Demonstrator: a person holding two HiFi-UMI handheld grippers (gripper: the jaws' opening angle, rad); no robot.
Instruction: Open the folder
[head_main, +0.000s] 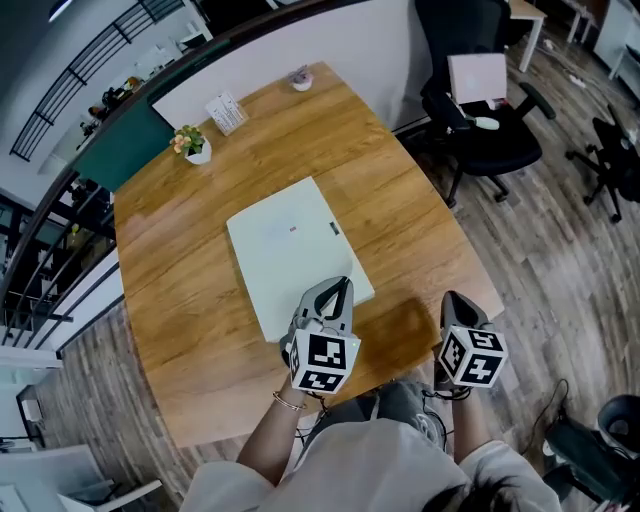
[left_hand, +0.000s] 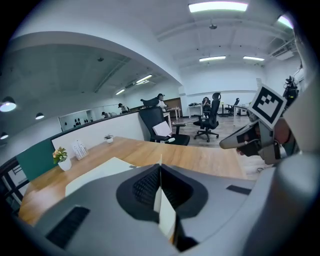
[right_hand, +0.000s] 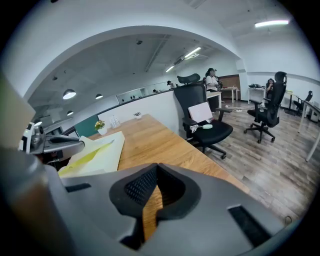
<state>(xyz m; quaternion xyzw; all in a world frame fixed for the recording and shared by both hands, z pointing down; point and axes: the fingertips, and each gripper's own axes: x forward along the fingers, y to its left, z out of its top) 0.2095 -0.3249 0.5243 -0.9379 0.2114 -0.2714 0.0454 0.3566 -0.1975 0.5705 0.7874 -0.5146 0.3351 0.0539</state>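
Folder (head_main: 285, 245) lies in the middle of the table (head_main: 190, 310). It looks thin, light and bendy. Its near cover edge, a good hold, is pinched by the left gripper (head_main: 345, 287). The right gripper (head_main: 452, 300), closed on nothing, hangs at the table's near edge.

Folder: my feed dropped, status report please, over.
Left gripper shut on folder at near edge. Folder slightly open. Right gripper shut, empty, beside it. Nothing blocking.
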